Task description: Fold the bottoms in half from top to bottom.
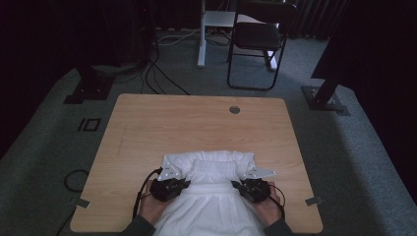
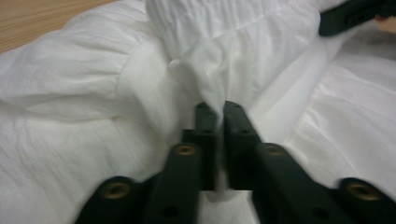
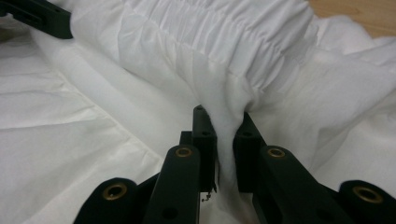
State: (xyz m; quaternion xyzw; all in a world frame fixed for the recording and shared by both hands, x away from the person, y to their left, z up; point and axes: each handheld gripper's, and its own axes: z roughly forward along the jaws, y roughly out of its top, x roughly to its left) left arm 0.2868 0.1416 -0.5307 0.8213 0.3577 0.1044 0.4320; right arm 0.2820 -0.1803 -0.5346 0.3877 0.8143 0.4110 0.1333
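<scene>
Gripping a white garment at lower centre of the frame, the left claw and right claw each pinch a fold beside its gathered band; the cloth lies bunched on the wooden surface, so the folding looks barely begun.

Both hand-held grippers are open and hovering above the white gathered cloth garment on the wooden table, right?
Not quite. In their own gripper views, the left hand-held gripper and right hand-held gripper are each shut on a fold of the white gathered cloth garment on the wooden table.
</scene>
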